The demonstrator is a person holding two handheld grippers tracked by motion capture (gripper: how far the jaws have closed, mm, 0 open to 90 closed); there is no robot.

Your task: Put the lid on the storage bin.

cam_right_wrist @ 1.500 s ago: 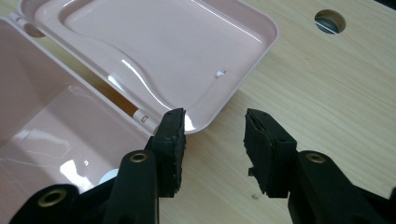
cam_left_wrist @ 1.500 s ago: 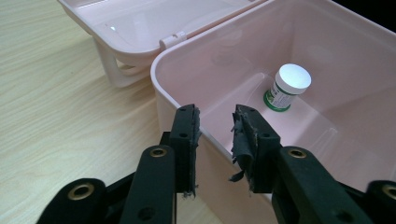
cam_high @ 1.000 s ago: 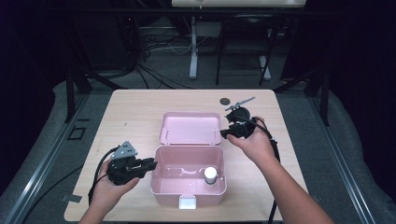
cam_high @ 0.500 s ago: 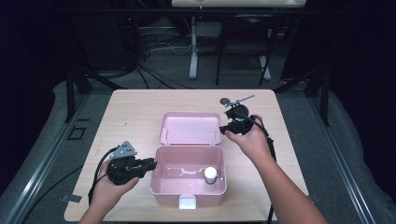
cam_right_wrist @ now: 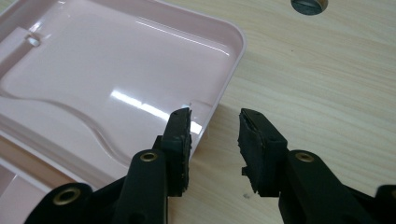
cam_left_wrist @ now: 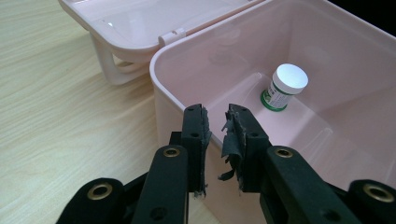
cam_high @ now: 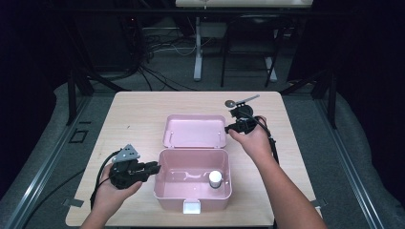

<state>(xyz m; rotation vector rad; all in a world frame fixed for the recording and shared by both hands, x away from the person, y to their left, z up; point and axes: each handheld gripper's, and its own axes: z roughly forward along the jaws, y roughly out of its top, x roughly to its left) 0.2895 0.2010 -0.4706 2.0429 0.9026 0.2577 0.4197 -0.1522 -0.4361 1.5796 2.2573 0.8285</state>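
At the lid's (cam_right_wrist: 116,88) right edge my right gripper (cam_right_wrist: 212,140), jaws closing but gripping nothing yet, risks slipping off; left gripper (cam_left_wrist: 217,140) clamps the box wall (cam_left_wrist: 161,93).

Lab-like recording room: dark surround, lone wooden table (cam_high: 143,114), floor cables (cam_high: 157,45), metal stands (cam_high: 197,52).
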